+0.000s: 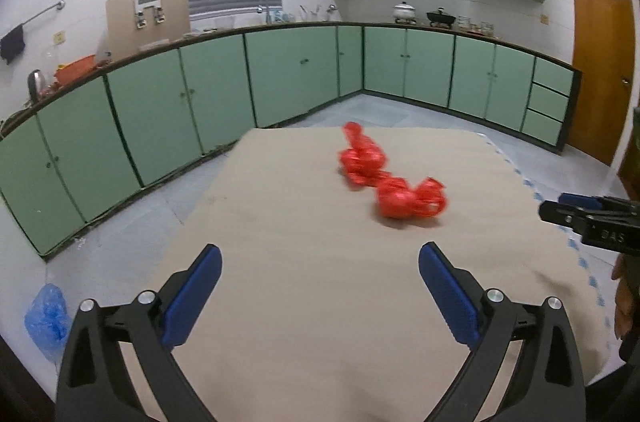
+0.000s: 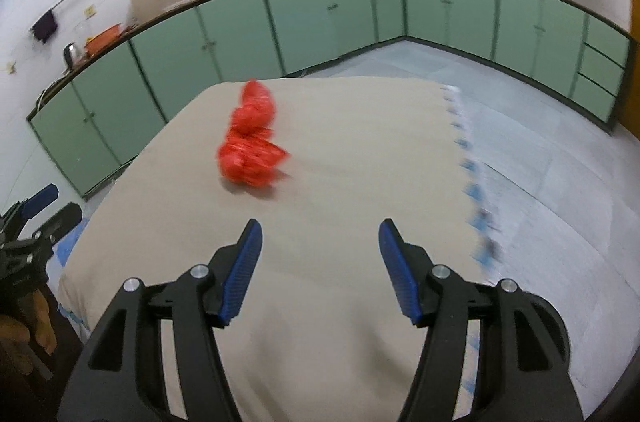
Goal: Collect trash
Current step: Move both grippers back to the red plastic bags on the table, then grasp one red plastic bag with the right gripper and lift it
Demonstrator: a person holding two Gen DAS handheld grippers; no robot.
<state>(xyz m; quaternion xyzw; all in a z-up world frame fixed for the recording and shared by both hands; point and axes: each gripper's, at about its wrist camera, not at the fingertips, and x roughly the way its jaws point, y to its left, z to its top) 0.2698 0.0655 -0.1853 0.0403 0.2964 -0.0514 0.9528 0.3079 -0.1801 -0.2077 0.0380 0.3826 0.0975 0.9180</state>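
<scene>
Crumpled red plastic bags [image 1: 390,176] lie in a row on a beige table [image 1: 288,262], towards its far side. They also show in the right wrist view [image 2: 250,142], left of centre. My left gripper [image 1: 320,258] is open and empty above the near part of the table, short of the bags. My right gripper [image 2: 320,234] is open and empty, also short of the bags. The right gripper shows at the right edge of the left wrist view [image 1: 592,214]; the left gripper shows at the left edge of the right wrist view [image 2: 28,222].
Green kitchen cabinets [image 1: 280,70] run along the walls behind the table. A blue plastic bag [image 1: 46,314] lies on the floor at the left. A brown door [image 1: 600,62] is at the right. A blue-edged floor mat [image 2: 540,182] lies right of the table.
</scene>
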